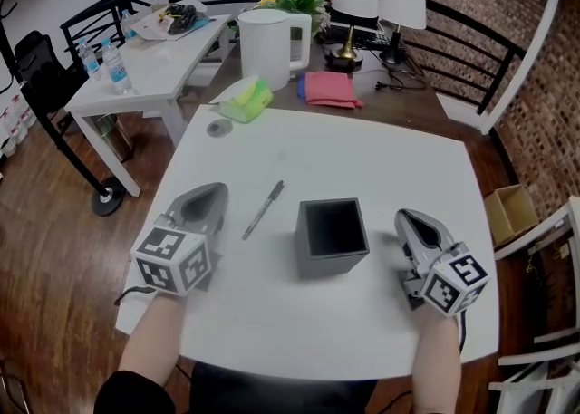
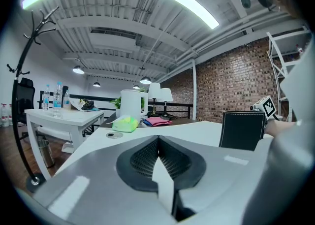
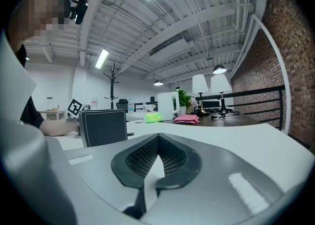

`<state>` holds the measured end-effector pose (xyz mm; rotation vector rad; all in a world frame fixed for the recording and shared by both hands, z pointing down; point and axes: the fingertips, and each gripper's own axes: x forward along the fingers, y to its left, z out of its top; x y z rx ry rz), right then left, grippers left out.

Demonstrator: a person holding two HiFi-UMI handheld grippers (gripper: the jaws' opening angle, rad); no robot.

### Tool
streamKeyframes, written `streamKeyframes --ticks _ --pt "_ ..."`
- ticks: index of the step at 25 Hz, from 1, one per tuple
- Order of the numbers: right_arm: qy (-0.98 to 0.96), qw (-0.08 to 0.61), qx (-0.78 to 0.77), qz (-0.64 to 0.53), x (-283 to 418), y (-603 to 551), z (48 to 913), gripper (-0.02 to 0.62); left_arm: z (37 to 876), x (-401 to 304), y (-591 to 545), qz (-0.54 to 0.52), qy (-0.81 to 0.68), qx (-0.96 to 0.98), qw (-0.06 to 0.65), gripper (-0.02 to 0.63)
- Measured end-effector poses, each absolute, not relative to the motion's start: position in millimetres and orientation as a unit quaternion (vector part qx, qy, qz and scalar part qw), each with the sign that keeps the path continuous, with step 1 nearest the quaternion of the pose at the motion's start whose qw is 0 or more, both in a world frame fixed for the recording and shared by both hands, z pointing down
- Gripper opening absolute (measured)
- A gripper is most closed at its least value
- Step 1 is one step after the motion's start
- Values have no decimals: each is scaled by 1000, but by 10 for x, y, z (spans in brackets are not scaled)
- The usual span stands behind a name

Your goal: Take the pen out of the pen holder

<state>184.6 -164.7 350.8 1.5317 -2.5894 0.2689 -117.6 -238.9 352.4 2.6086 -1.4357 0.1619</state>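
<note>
A black square pen holder (image 1: 333,265) stands mid-table, and its inside looks empty. The pen (image 1: 264,209), dark and slim, lies flat on the white table (image 1: 381,158) just left of the holder. My left gripper (image 1: 216,190) rests on the table left of the pen, shut with nothing in it. My right gripper (image 1: 405,216) sits right of the holder, also shut and empty. The left gripper view shows the jaws of the left gripper (image 2: 158,139) closed together, with the holder (image 2: 241,129) ahead to the right. In the right gripper view the holder (image 3: 102,127) is to the left of the closed right gripper (image 3: 158,137).
At the table's far edge lie a green cloth (image 1: 245,100) and a pink cloth (image 1: 329,89), with a white kettle (image 1: 271,45) and two lamps (image 1: 355,4) behind. A side table (image 1: 154,63) with bottles stands at the back left. A cardboard box (image 1: 512,213) sits on the floor at the right.
</note>
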Motion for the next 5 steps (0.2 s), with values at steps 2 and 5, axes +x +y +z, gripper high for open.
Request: streamKeyframes --ticks 2,5 --pt "-855 60 508 90 1855 -1638 3507 12 3530 -1172 -2378 55 -480 872 81 2" --pt "-854 62 508 92 1864 -1612 3513 12 3554 -1162 -2348 55 -479 872 85 2"
